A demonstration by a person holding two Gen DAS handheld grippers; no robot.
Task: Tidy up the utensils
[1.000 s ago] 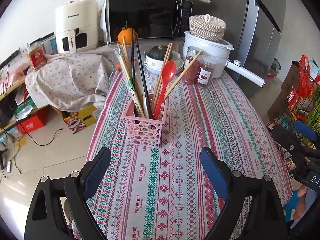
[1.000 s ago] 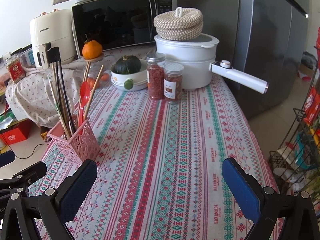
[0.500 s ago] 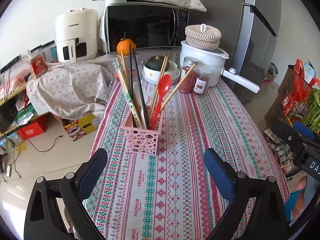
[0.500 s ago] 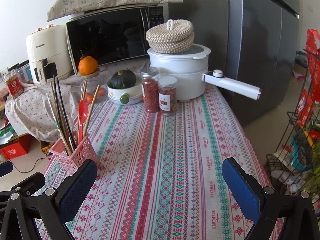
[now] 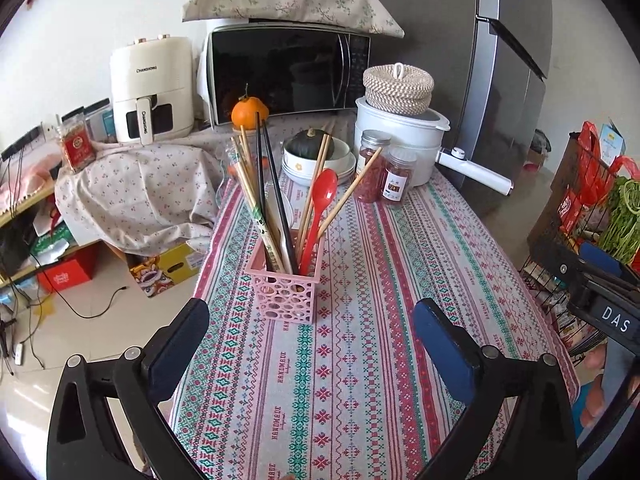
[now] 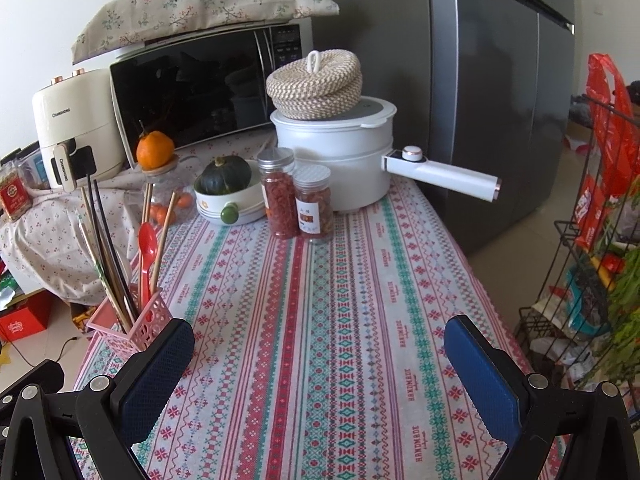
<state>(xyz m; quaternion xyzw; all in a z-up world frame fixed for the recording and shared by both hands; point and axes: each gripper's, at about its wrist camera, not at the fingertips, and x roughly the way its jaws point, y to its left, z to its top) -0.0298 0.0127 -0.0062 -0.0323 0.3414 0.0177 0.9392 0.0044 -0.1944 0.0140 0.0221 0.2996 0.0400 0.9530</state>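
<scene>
The left gripper hangs above the patterned tablecloth with its jaws spread wide and nothing between them. Just ahead of it stands the pink basket, near the table's left edge, holding wooden chopsticks, black chopsticks and a red spoon (all leaning out at angles). The right gripper is likewise wide open and empty over bare cloth, with the basket beside its left finger. Farther back stand two spice jars and a white pot.
</scene>
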